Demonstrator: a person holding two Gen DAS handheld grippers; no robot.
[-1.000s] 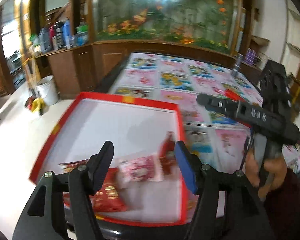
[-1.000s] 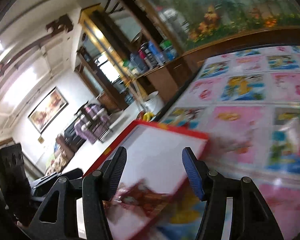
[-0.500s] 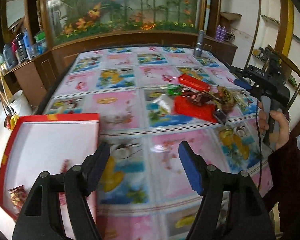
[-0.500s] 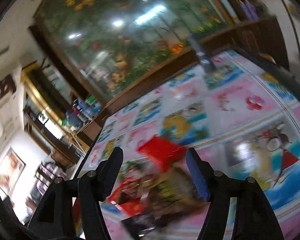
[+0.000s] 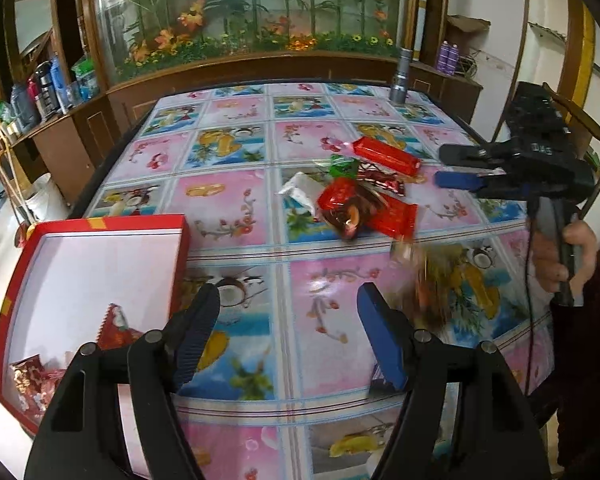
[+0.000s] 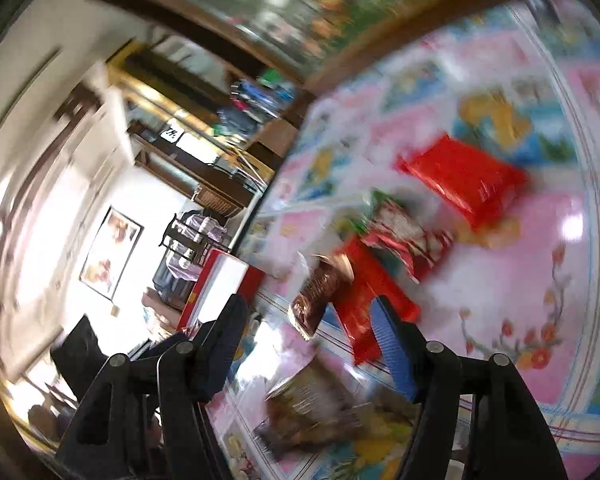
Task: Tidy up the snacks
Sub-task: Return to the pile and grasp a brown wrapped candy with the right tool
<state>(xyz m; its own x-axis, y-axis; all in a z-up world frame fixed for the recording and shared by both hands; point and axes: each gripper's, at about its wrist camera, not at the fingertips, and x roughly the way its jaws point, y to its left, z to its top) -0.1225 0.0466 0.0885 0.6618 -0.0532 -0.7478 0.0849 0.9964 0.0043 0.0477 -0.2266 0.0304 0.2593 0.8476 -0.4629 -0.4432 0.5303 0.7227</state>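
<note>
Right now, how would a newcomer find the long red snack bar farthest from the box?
Start at the patterned table and find the snack pile right of the red box. The long red bar lies at the pile's far edge, towards the aquarium, plain glossy red, unlike the crumpled wrappers beside it.

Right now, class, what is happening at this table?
A person holds a gripper in each hand, sorting snacks into a red box at the table's left edge. A few packets already lie inside. The left gripper hangs empty over bare tablecloth, jaws apart. The right gripper points at the snack pile, also empty.
</note>
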